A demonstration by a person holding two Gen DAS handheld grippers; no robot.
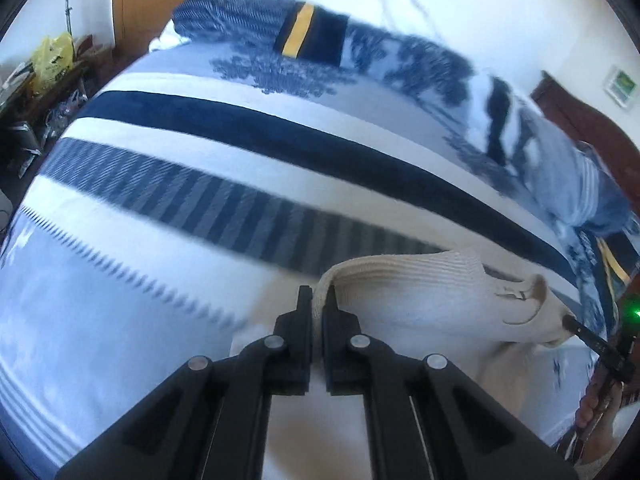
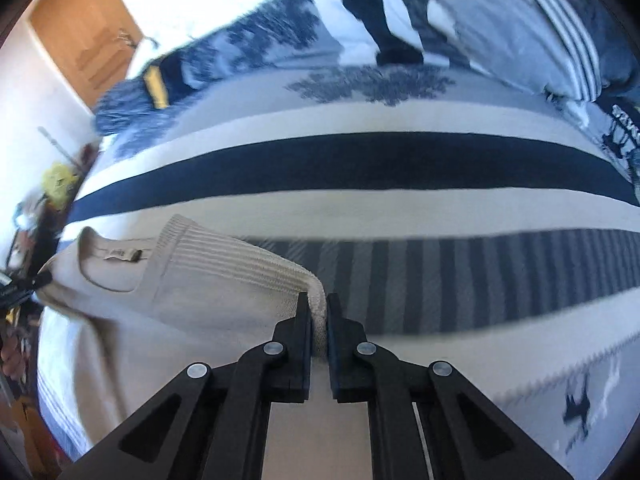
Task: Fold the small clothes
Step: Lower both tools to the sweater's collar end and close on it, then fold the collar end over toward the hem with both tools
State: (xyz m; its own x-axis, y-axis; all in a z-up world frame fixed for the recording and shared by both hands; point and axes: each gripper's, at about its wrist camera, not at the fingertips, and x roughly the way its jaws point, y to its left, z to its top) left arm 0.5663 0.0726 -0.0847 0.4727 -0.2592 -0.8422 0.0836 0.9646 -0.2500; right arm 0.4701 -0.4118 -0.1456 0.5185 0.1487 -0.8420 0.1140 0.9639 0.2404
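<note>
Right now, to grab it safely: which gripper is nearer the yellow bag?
Left gripper. It holds the sweater's end toward the bag; the right gripper holds the far end.

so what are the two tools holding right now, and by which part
Both hold the cream knit top: the left tool and the right tool each pinch a ribbed corner beside the neckline.

The wide blue and white striped bedspread (image 2: 360, 200) ahead lies flat and bare, with lots of room to pass. A heap of blue and grey bedding (image 2: 520, 32) blocks the far side.
</note>
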